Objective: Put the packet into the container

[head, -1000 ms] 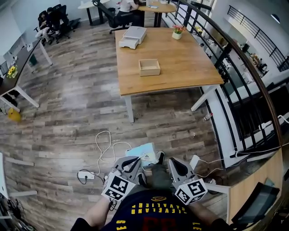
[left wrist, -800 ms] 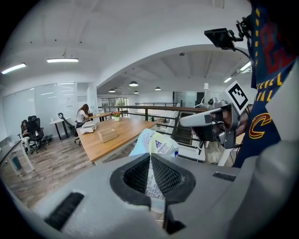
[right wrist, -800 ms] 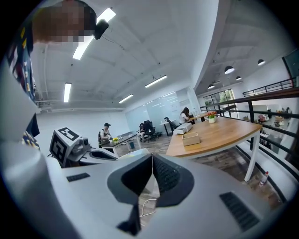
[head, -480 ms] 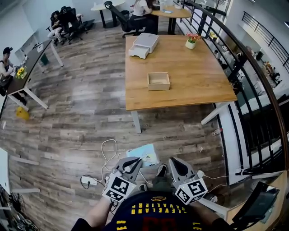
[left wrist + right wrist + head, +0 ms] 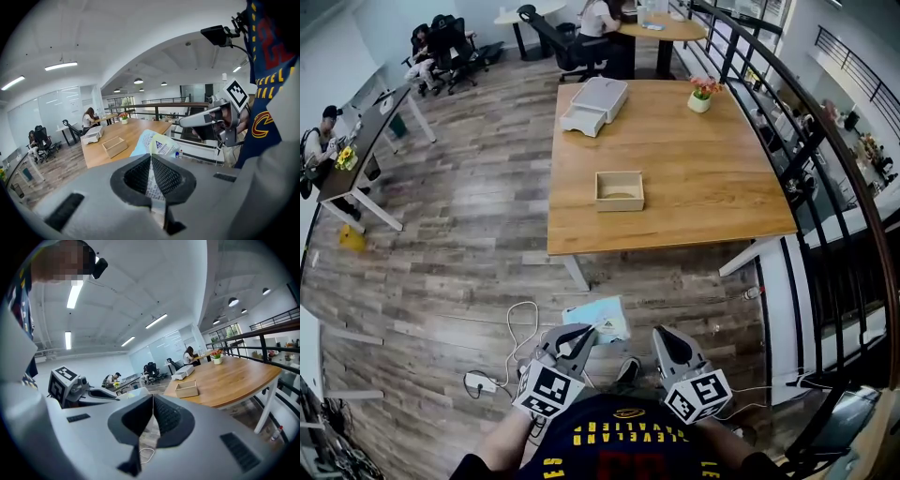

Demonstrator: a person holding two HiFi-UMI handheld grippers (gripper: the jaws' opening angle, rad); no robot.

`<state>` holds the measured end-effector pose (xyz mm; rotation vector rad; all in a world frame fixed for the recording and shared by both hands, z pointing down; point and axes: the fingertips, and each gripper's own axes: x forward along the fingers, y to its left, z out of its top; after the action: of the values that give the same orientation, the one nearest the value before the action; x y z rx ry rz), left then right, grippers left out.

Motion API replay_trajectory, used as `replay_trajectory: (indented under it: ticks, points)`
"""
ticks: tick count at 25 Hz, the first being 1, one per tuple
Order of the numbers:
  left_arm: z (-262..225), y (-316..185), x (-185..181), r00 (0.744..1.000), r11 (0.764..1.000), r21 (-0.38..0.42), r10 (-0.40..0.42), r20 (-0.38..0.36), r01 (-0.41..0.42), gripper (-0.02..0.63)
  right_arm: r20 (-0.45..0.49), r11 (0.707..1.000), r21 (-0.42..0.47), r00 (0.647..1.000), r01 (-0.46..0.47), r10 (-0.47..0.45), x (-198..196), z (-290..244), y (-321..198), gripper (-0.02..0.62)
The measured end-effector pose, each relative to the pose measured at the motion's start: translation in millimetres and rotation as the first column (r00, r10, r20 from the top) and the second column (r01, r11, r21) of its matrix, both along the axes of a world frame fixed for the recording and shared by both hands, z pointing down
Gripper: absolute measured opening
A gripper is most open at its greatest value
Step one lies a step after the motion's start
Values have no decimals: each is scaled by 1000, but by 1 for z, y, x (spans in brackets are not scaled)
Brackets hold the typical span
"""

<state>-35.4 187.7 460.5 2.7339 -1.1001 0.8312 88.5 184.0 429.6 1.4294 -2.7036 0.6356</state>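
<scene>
Our left gripper point(image 5: 577, 335) has its jaws closed on the packet point(image 5: 598, 317). In the left gripper view the pads pinch its lower edge, and the pale blue, printed sheet stands up beyond the fingertips. Our right gripper point(image 5: 661, 336) has its jaws pressed together with nothing between them. In the right gripper view only the floor and a loop of cable show through the slit below the pads. We hold both grippers side by side in front of our chest, near each other but apart.

The packet hangs in the air over the wooden floor point(image 5: 469, 234), well apart from the near edge of the tabletop point(image 5: 712, 178). The container point(image 5: 620, 190), an open light wooden box, sits on the tabletop toward the near edge and left of the middle. It looks empty from the head view.

A white drawer unit point(image 5: 593, 105) stands at the far left corner of the tabletop, and a small flower pot point(image 5: 701, 97) stands near the far edge toward the right corner.

On the floor below our left gripper a white cable point(image 5: 520, 323) curls toward a power strip point(image 5: 478, 382). A dark railing point(image 5: 825, 187) runs along the right side of the table. Farther off, people sit at desks by the walls.
</scene>
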Motion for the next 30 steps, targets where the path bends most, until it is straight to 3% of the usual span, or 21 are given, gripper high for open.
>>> replay_trajectory:
  ticks: [14,23,30]
  points:
    - [-6,-49,17,999,999,7,-31,17,31,11,17,1000,1,999,31,-31,20,-1,-49,12]
    - [6,-101,20,1000,1000,9,16,21,-16,11,-1,1000,-4,1000,-17,17,27,7,-97,12]
    - [8,-155,5,999,999,10,48,23,-48,11,-9,999,-1,999,-39,39,12,4,-156,12]
